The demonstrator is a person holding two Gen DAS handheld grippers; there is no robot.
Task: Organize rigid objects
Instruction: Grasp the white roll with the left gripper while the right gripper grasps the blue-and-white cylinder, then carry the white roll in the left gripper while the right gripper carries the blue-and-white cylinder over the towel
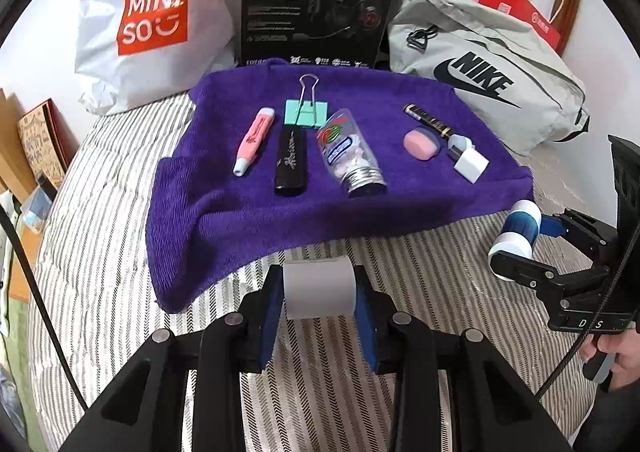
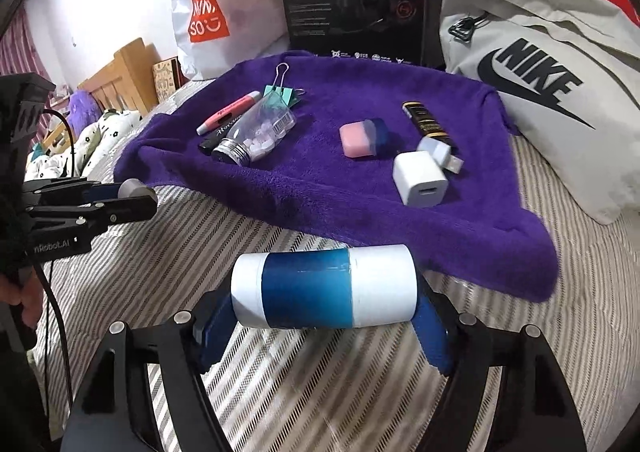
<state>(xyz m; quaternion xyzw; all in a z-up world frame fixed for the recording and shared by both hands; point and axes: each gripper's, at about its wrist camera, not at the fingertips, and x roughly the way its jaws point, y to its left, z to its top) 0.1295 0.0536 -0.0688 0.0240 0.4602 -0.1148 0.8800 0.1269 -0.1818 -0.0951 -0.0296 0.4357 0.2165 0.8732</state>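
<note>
lying on the purple towel (image 1: 248, 212), clear bottle (image 1: 348, 148) holds white pellets (image 1: 358, 164).

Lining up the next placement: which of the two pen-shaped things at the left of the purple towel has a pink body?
The pink highlighter, leftmost on the purple towel. Its neighbour, the black tube, is all black with script lettering.

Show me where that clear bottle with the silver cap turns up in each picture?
Left wrist view: clear bottle lies centre, on the purple towel, right of the black tube.
Right wrist view: clear bottle lies upper left of centre.
Shared landmark: the mint binder clip just behind it.
</note>
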